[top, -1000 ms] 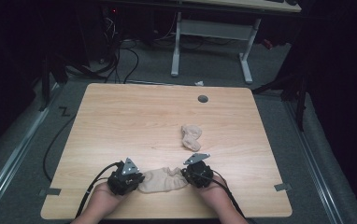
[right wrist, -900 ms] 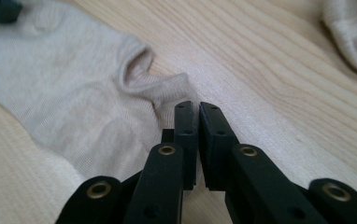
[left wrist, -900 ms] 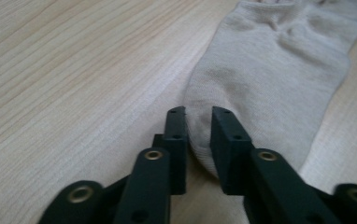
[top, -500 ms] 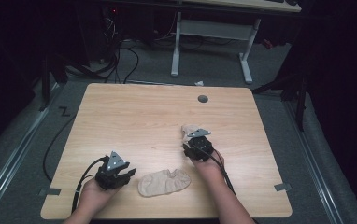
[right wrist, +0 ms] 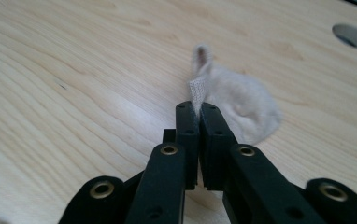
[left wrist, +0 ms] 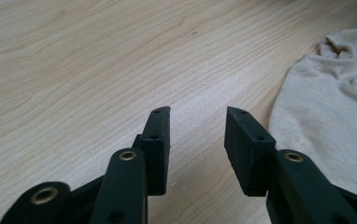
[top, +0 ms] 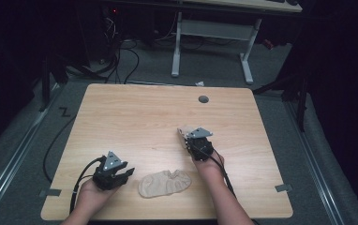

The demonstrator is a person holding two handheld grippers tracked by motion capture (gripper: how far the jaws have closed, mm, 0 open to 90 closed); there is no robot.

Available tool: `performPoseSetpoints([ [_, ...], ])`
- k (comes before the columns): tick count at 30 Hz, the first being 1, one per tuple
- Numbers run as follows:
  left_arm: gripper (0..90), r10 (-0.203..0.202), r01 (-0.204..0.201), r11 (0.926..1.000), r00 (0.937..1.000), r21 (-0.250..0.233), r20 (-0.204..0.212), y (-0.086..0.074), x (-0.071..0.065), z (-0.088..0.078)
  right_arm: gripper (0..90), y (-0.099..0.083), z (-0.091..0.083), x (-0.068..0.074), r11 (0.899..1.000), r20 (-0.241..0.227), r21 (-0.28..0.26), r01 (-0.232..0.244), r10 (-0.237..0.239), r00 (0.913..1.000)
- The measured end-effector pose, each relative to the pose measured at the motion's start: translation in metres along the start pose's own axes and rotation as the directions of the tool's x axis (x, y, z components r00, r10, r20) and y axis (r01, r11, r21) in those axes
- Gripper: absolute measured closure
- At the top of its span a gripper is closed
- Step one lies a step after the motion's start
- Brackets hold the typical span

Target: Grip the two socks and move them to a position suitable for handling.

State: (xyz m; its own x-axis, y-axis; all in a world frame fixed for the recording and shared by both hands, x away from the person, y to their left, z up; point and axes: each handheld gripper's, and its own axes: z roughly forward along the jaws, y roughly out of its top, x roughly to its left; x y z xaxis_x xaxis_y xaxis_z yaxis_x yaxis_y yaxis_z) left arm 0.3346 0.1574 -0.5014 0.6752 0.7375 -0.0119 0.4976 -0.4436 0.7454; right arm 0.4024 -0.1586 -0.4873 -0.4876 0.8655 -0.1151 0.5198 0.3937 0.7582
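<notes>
A flat beige sock [top: 164, 183] [left wrist: 326, 116] lies near the table's front edge. My left gripper [top: 126, 174] [left wrist: 197, 114] sits just left of it. Its jaws have just been opening and stand apart with nothing between them. A second, crumpled beige sock [top: 182, 133] [right wrist: 242, 100] lies right of the table's middle. My right gripper [top: 191, 139] [right wrist: 196, 108] has just been closing and is shut on a raised edge of that sock's fabric. The right gripper's body hides most of the crumpled sock in the high view.
The wooden table [top: 135, 117] has a round cable hole [top: 203, 99] near its far edge. Tape marks sit at the front corners. Cables and a white desk frame [top: 212, 33] stand on the dark floor beyond.
Both grippers left the flat sock. The left one opened and drew back to the left. The right one moved up the table to the crumpled sock and shut on its edge.
</notes>
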Motion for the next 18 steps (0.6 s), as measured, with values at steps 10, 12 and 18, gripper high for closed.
performPoseSetpoints([
  [10,61.9,-0.007,0.007,0.9999,0.9998,-0.012,-0.02,0.0,0.003,-0.001,87.7,0.019,-0.035,0.023,0.989,-0.139,-0.145,-0.01,-0.01,0.9902],
  [12,61.9,-0.006,0.006,0.9999,0.9997,-0.014,-0.023,0.001,0.003,-0.002,87.7,0.02,-0.037,0.027,0.989,-0.148,-0.15,-0.006,-0.016,0.9888],
  [18,62.3,-0.011,0.01,0.9997,0.9991,-0.022,-0.04,0.001,0.005,-0.004,87.7,0.03,-0.053,0.052,0.979,-0.236,-0.205,0.007,-0.056,0.9702],
])
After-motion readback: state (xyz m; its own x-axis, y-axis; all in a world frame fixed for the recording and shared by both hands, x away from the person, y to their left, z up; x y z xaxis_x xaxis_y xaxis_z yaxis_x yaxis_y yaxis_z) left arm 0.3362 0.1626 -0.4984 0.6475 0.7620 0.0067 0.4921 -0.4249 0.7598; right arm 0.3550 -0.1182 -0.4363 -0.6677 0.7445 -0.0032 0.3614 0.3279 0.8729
